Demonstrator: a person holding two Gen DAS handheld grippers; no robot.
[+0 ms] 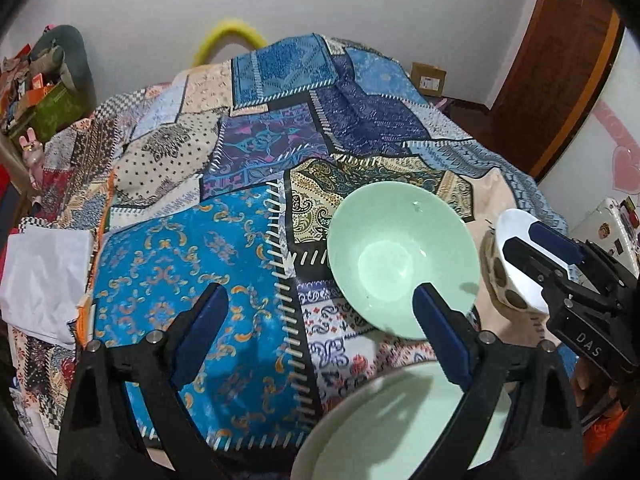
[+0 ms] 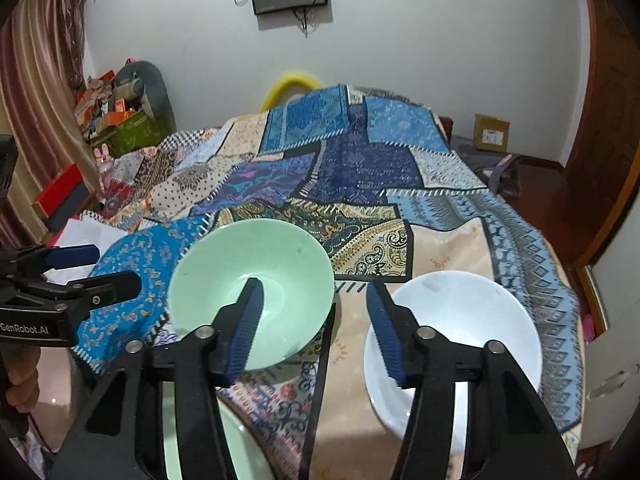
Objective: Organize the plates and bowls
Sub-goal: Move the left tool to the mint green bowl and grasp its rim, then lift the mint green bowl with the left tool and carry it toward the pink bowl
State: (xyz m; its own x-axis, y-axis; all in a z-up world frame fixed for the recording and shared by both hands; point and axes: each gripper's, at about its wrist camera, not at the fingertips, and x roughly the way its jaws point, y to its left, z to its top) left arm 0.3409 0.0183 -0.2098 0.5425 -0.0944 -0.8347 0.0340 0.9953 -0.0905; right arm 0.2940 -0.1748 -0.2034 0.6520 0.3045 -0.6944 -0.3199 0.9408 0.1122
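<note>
Patchwork cloth (image 2: 360, 168) covered the whole table, and on it we noted three pieces of crockery plus a fourth seen only in part. From the right wrist view, a green bowl (image 2: 256, 264) sat upright at about ten o'clock of centre, a white bowl (image 2: 472, 320) at about four o'clock, the two apart with bare cloth between them. At seven o'clock of that view a green plate (image 2: 240, 440) showed only its rim edge, just beside the green bowl.

We saw the right gripper (image 2: 316, 316) hang above the strip of cloth between the two bowls, its jaws partly spread and pinching nothing; its blue pads (image 2: 248, 328) overlapped the bowls only in line of sight (we could not tell any contact). In the left wrist view the same gripper appeared at three o'clock, in front of the white bowl (image 1: 520, 248), whose outer wall carried dark spots.

We saw the left gripper (image 1: 320, 312) with jaws spread wide and empty. Its right finger stood over the near rim of the green bowl (image 1: 400, 256); its left finger stood over blue cloth (image 1: 180, 260). The green plate (image 1: 380, 432) lay at five o'clock, under that gripper's frame.

A hand (image 2: 20, 372) gripping the left gripper's handle showed at nine o'clock of the right wrist view.
</note>
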